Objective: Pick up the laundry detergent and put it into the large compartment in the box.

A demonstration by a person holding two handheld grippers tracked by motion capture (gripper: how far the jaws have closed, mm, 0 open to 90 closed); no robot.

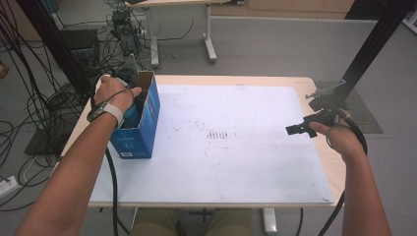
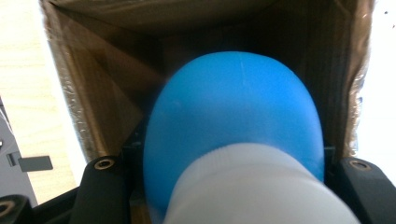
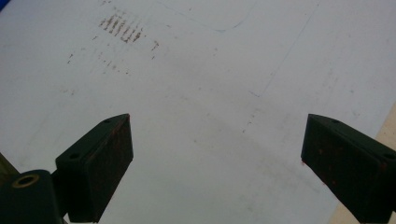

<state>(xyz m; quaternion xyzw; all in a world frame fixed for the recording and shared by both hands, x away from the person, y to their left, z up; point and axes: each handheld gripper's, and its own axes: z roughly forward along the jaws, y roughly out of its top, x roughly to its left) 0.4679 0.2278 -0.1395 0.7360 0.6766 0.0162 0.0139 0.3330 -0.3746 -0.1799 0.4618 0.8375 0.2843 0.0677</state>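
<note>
Right gripper (image 3: 217,161) jaws spread over white mat (image 3: 205,93), left gripper (image 1: 129,98) clenched on blue-and-white bottle (image 2: 233,135) inside open blue carton (image 1: 142,125), far left.

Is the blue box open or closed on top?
Open. The blue box stands upright with its top flap up, and the left tool holds a blue and white thing inside its brown walls.

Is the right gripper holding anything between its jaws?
No. The right gripper has its jaws spread wide with nothing but the bare white table mat between them.
</note>
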